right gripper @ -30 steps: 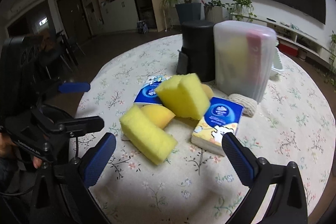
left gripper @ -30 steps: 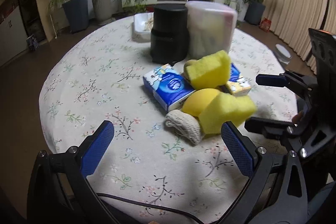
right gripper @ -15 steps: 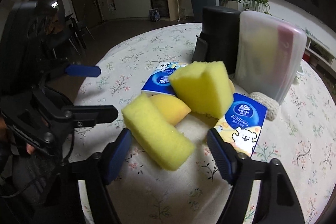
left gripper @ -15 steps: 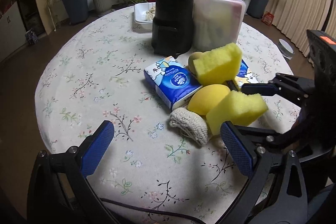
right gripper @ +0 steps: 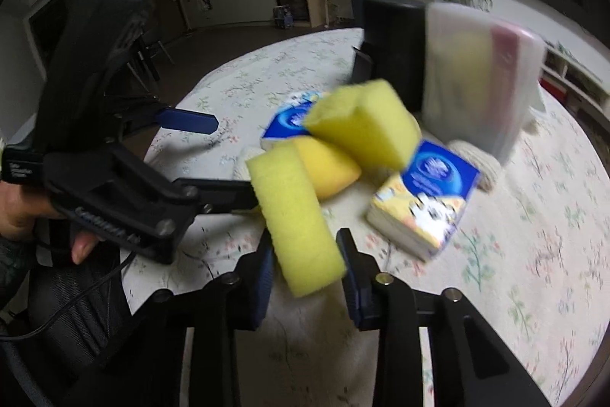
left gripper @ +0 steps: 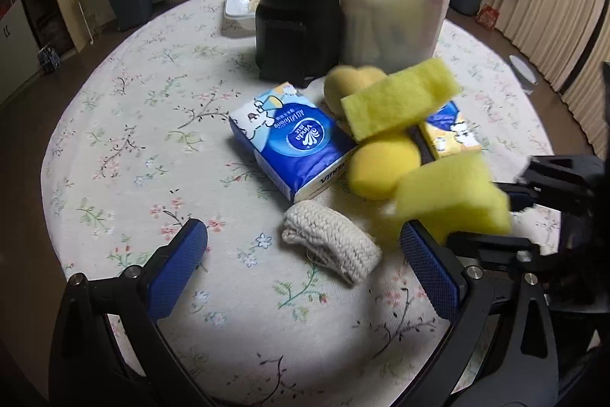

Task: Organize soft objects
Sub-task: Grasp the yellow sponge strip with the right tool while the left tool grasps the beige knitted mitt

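Note:
My right gripper [right gripper: 307, 262] is shut on a yellow sponge block [right gripper: 295, 216], also seen in the left wrist view [left gripper: 453, 201], held just above the table. A second yellow sponge block [left gripper: 396, 102] leans on the pile over a round yellow sponge [left gripper: 381, 170]. A knitted beige pad [left gripper: 331, 246] lies in front of my left gripper [left gripper: 305, 269], which is open and empty. A blue tissue pack [left gripper: 293, 143] and a yellow-and-blue tissue pack [right gripper: 423, 205] lie in the pile.
A black cylinder [left gripper: 299, 14] and a translucent lidded container [left gripper: 392, 10] stand behind the pile. A white dish [left gripper: 240, 0] sits at the far edge. The round table has a floral cloth [left gripper: 126, 124]. Another knitted pad [right gripper: 484, 166] lies by the container.
My right gripper's fingers closed around the near yellow sponge block and lifted it slightly. My left gripper moved closer to the knitted pad and stayed open.

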